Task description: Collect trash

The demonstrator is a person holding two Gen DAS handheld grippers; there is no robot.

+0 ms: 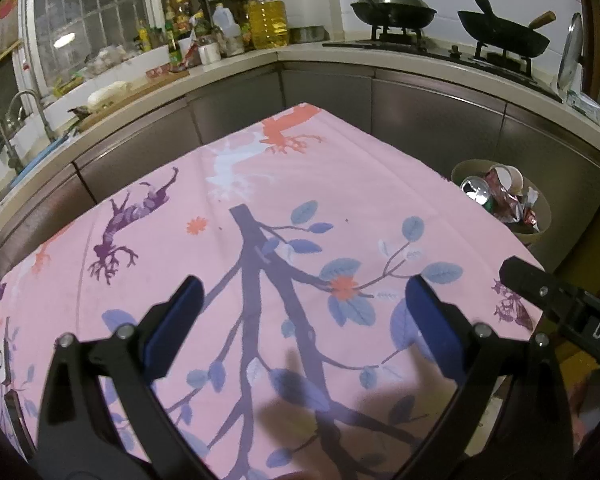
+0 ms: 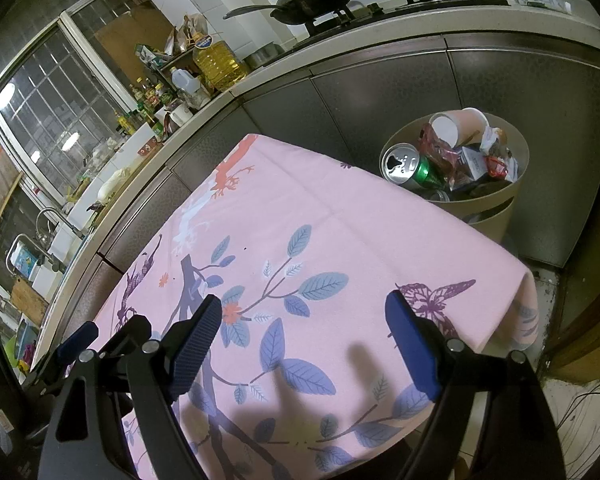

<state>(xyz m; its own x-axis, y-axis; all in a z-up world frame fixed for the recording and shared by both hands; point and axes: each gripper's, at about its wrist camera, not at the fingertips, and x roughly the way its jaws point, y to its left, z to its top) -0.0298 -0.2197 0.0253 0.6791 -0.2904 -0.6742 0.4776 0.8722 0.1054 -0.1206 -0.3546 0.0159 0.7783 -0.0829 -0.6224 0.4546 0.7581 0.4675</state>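
We see our left black two-finger gripper with blue pads (image 1: pixel 300 320) filling the bottom of the left wrist view, its jaws spread wide apart with nothing between them, hovering above the pink tablecloth printed with purple branches and blue leaves (image 1: pixel 340 184). It points up the frame toward the far corner of the cloth and casts a soft shadow on the fabric at bottom centre. At the right edge of that view, the tip of our right black two-finger gripper with blue pads (image 1: pixel 540 288) pokes in, level with the left one's right finger.

In the right wrist view that right gripper (image 2: pixel 304 340) sits at the bottom of the frame, jaws likewise wide open and holding nothing, over the cloth's near right part. The left gripper's fingers (image 2: pixel 80 340) show at the lower left, just beside it.

The round beige plastic trash bin (image 2: pixel 516 196) stands off the cloth's edge at upper right of the right wrist view, on the floor against the grey metal cabinet fronts (image 2: pixel 380 80). It is full: a green and silver drink can (image 2: pixel 408 166) lies tilted at its left rim, a pale pink paper cup (image 2: pixel 460 124) lies on its side on top, and crumpled red wrappers (image 2: pixel 444 152) fill the rest. In the left wrist view the bin (image 1: pixel 536 232) shows at mid right
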